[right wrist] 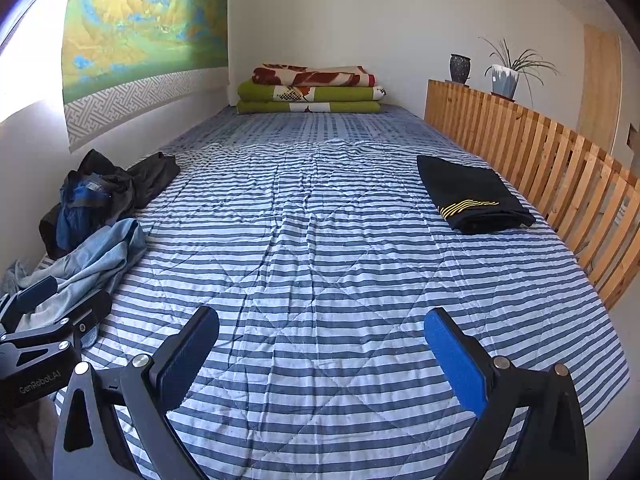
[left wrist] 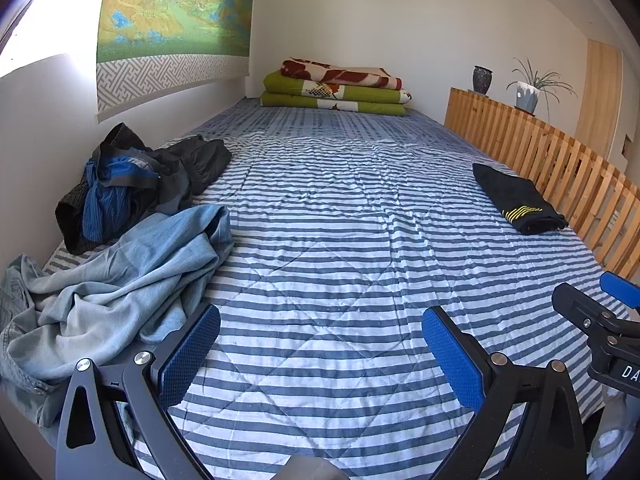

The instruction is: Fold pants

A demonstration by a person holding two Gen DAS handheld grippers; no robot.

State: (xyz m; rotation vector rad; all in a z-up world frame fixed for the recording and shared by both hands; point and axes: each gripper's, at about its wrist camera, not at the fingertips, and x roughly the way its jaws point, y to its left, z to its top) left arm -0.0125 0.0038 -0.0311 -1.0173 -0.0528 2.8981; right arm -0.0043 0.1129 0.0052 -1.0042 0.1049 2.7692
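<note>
We see our right gripper spread wide and empty above the near end of a blue-and-white striped quilt. A folded black garment with yellow stripes lies at the right, just beside a wooden slatted rail. At the left, light blue jeans lie crumpled beside a dark clothes heap. Our left gripper shows at the near left edge. Folded blankets are stacked at the far end.

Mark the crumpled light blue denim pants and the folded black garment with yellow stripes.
crumpled light blue denim pants (left wrist: 132, 280), left wrist view, middle of the heap.
folded black garment with yellow stripes (right wrist: 472, 196), right wrist view, top face.
</note>
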